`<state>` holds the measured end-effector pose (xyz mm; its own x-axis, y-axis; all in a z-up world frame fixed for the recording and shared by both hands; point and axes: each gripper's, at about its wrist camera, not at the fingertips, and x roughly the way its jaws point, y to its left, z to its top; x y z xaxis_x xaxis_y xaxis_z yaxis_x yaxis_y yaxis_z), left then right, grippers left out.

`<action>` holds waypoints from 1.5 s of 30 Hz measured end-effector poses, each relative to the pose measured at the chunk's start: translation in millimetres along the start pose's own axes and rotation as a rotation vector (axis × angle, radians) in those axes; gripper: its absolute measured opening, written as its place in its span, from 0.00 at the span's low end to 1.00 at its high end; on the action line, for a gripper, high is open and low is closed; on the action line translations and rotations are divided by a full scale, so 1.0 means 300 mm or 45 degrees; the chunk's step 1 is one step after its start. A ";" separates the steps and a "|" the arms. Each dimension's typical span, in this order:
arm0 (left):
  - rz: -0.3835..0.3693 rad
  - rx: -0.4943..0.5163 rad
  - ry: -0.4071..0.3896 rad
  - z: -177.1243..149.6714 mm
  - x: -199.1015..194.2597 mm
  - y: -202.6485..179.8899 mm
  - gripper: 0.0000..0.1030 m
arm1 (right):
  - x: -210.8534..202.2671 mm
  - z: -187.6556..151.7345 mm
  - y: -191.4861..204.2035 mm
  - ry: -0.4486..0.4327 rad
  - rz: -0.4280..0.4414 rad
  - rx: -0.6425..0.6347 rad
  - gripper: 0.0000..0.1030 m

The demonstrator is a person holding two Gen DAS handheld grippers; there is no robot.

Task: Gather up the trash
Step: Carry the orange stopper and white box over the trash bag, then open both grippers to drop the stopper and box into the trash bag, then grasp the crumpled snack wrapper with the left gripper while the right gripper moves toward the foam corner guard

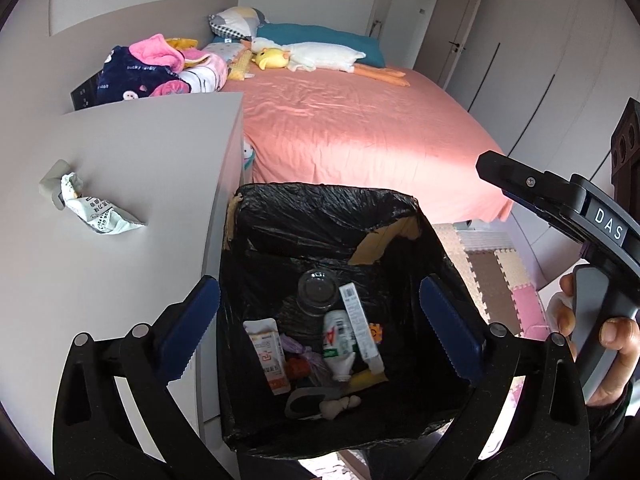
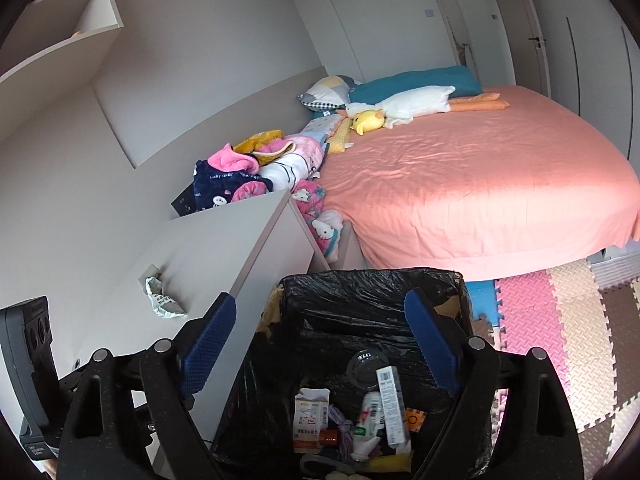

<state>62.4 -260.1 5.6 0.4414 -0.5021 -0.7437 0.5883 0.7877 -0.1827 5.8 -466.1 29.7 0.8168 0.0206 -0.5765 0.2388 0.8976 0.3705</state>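
— So, from the left wrist view, what have we got?

— Both blue-padded fingers of the left gripper (image 1: 320, 320) stand wide apart with nothing between them, hovering over the square bin lined with a black plastic bag (image 1: 436, 240). Inside lie a white plastic bottle with a green label (image 1: 339, 344), its long axis running up the picture with the neck towards the camera, a long white barcoded box (image 1: 360, 326) leaning beside it on much the same line, a white and orange carton (image 1: 266, 354), and a clear round cup (image 1: 318, 290) seen from above.

— Anything left outside?

— A crumpled white printed wrapper (image 1: 96, 210) on the pale grey cabinet top (image 1: 132, 152), left of the bin, its long axis slanting down to the right. At the right edge a hand (image 1: 616, 344) grips the handle of the other tool.

— And the right wrist view?

— The right gripper (image 2: 320, 344) is likewise spread open and empty above the same bin (image 2: 372, 280). The bottle (image 2: 370, 428) and box (image 2: 392, 404) point up the picture again. The wrapper (image 2: 162, 300) sits on the cabinet (image 2: 224, 240), well left of the bin. Behind are the bed with a pink sheet (image 2: 480, 184) and foam floor mats (image 2: 560, 320).
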 end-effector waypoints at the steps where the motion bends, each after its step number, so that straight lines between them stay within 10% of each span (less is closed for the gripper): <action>1: 0.006 -0.003 -0.001 0.000 -0.001 0.006 0.94 | 0.003 -0.001 0.001 0.001 0.001 -0.002 0.84; 45: 0.264 -0.348 -0.069 0.080 0.049 0.503 0.94 | 0.389 0.014 0.351 0.179 0.212 -0.192 0.84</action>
<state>173.9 -157.0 -17.5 0.5722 -0.3335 -0.7492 0.2821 0.9379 -0.2020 128.5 -371.0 4.5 0.7547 0.2248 -0.6164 0.0179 0.9320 0.3619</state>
